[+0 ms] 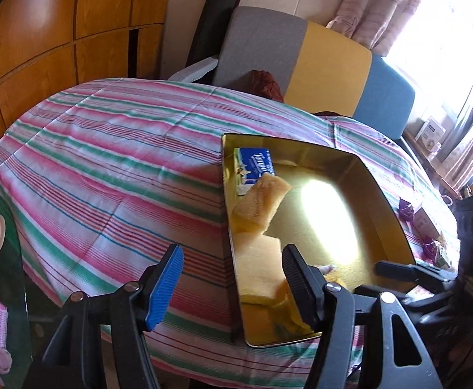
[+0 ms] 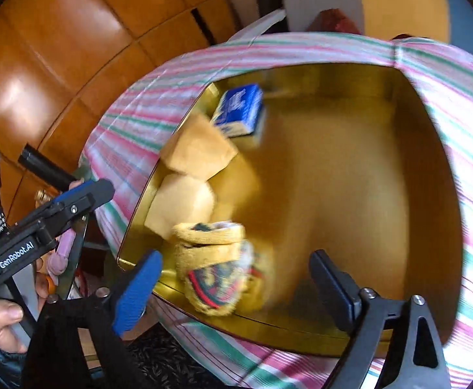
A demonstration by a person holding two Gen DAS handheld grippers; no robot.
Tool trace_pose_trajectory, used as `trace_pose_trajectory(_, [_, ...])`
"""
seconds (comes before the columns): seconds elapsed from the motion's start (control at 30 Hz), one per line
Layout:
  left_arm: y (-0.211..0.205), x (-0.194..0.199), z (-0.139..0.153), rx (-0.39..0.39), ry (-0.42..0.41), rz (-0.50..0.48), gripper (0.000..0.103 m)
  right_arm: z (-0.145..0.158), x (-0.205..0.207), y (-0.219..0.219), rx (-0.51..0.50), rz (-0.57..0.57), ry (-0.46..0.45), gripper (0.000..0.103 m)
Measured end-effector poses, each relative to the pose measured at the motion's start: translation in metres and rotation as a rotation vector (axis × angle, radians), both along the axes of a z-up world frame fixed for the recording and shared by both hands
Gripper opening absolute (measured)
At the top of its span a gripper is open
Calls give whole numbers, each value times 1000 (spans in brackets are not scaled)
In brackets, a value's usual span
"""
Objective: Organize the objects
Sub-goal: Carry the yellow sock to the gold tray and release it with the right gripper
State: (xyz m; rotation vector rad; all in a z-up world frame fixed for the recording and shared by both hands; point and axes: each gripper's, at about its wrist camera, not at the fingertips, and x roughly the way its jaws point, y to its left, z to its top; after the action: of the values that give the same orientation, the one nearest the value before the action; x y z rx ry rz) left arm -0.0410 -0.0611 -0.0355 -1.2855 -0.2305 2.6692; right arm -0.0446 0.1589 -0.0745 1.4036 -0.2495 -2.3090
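A shiny gold tray lies on the striped tablecloth. In it sit a blue tissue pack, two yellow sponges and a yellow patterned sock near the front rim. My right gripper is open over the tray's front, with the sock lying between its fingers, apart from the pads. My left gripper is open and empty over the tray's left edge. The right gripper also shows in the left view.
Striped cloth covers the table. A glass side table at the left holds an orange, a pink brush and toys. Small purple packets lie right of the tray. A sofa cushion and wooden cabinets stand behind.
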Motion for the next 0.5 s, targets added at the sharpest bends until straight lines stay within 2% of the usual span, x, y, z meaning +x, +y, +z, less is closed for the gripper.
trace_pose_trajectory(0.13, [6, 0, 1, 15, -11, -20, 64, 17, 11, 39, -12, -79, 44, 103])
trace_pose_trajectory(0.37, [30, -5, 7, 32, -26, -96, 64, 34, 30, 124, 33, -254, 81, 103])
trace_pose_trajectory(0.5, [59, -8, 17, 23, -15, -175, 64, 36, 43, 190, 75, -410, 71, 103])
